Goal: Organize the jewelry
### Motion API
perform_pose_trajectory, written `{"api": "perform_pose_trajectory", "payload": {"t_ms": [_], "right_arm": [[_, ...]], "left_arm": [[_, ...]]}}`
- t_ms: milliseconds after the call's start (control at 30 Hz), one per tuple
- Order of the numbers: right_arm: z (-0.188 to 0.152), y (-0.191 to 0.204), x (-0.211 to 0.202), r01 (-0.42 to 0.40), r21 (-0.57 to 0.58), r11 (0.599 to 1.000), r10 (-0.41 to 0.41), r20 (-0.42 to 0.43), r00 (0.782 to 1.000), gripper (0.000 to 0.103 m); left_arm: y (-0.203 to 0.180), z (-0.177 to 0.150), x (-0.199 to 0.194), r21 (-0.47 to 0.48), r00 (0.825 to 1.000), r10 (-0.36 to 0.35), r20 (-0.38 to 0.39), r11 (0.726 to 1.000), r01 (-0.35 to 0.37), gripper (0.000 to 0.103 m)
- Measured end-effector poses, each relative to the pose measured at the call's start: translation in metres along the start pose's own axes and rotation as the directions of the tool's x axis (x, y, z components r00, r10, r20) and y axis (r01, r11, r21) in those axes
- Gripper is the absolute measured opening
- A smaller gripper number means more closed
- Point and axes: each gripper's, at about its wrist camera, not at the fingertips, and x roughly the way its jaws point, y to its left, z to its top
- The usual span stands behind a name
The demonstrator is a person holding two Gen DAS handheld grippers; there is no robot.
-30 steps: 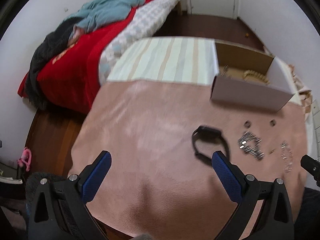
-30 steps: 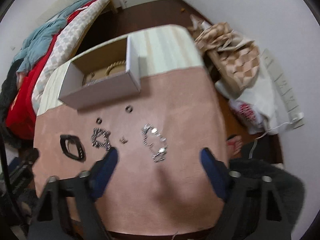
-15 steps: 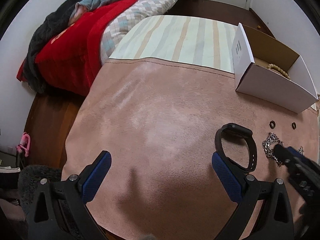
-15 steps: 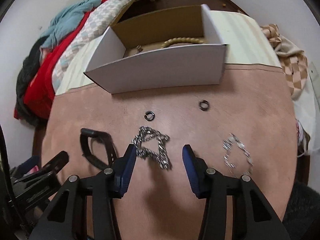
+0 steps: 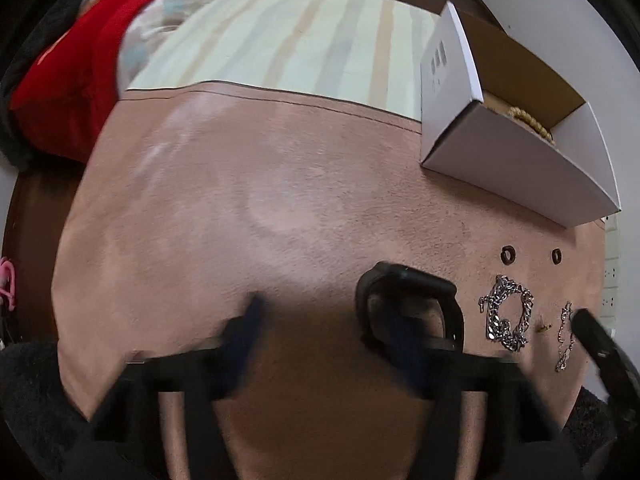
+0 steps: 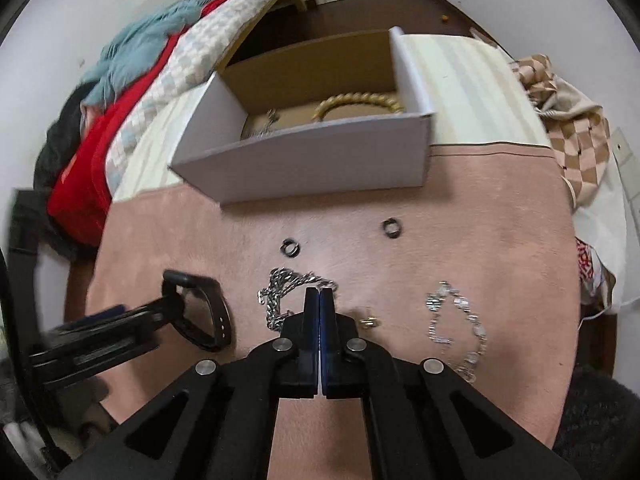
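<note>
On the pink cloth (image 5: 240, 220) lie a black wristband (image 5: 412, 304), a thick silver chain (image 6: 280, 292), a thin silver bracelet (image 6: 456, 324), two black rings (image 6: 289, 247) (image 6: 391, 228) and a small gold piece (image 6: 367, 322). My right gripper (image 6: 321, 294) is shut, its tips on the thick chain's right part. My left gripper (image 5: 324, 320) is blurred and still open, its right finger inside the wristband's loop. The white box (image 6: 320, 160) holds a gold bead bracelet (image 6: 360, 102).
The box also shows in the left wrist view (image 5: 516, 172) at the far right. A striped cloth (image 5: 300, 40) covers the table's far part. A bed with red and teal covers (image 6: 132, 92) stands to the left. Bags (image 6: 568, 120) lie to the right.
My right gripper closed from half open to shut over the thick chain. My left gripper moved forward and right to the wristband and its fingers narrowed.
</note>
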Motion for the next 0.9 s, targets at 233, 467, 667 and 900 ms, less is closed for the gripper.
{"api": "perform_pose_trajectory", "payload": {"t_ms": [233,467,667,900], "right_arm": [[0.012,-0.011,-0.013,-0.091,0.037,0.995,0.092,-0.029,0.995,0.0],[0.012,0.007,0.022,-0.036,-0.042,0.998,0.031,-0.097,0.995,0.036],[0.003,0.02,0.043,0.093,-0.123,0.988,-0.106,-0.108,0.988,0.019],[0.001,0.007,0.029,0.021,-0.028,0.999,-0.023,-0.095,0.995,0.002]], "left_arm": [[-0.005,0.003,-0.008,0.05,0.999,0.001,0.048,0.999,-0.003,0.004],[-0.003,-0.001,-0.02,0.063,0.997,0.035,0.072,0.997,-0.039,0.004],[0.006,-0.002,-0.021,0.055,0.996,0.038,0.075,0.998,-0.042,0.004],[0.007,0.001,-0.031,0.066,0.994,0.022,0.111,0.997,-0.03,0.002]]}}
